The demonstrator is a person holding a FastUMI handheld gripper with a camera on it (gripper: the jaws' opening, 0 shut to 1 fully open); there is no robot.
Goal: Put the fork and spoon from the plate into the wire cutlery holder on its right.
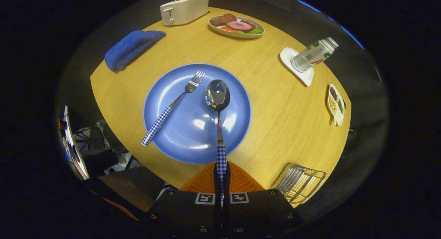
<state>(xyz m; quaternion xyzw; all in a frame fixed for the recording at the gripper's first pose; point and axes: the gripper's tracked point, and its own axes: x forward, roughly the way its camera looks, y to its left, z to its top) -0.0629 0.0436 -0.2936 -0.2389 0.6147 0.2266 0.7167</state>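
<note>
Two pcs of cutlery to shift, and going L to R: blue cloth (132, 48) at the far left of the desk (275, 128), toaster (184, 9) beyond it. Blue plate (165, 135) mid-desk, w/ the fork (174, 106) lying slanted across its left half, handle end poking over the near-left rim, tines pointing away. Spoon (217, 96) just right of it, bowl over the plate centre, its checked handle running straight back into the gripper (221, 184). Jaws are closed on that handle, both orange fingers (241, 180) pressing it from either side. Whether the bowl is off the plate yet, can't tell. Food dish (236, 25) far side; bottle (313, 54) on a white coaster and a small snack tray (336, 104) along the right edge. Wire cutlery holder (299, 182) sits near-right, close beside the jaws, well apart from the plate.

Step in hand, prob: carry the spoon to the holder. Lift enough to clear the rim w/o nudging the fork, swing right, tip it so one end goes down thru a gap in the wires, and release only once it's seated. Grip is near the handle end, so the spoon may sag; keep it slow.
</note>
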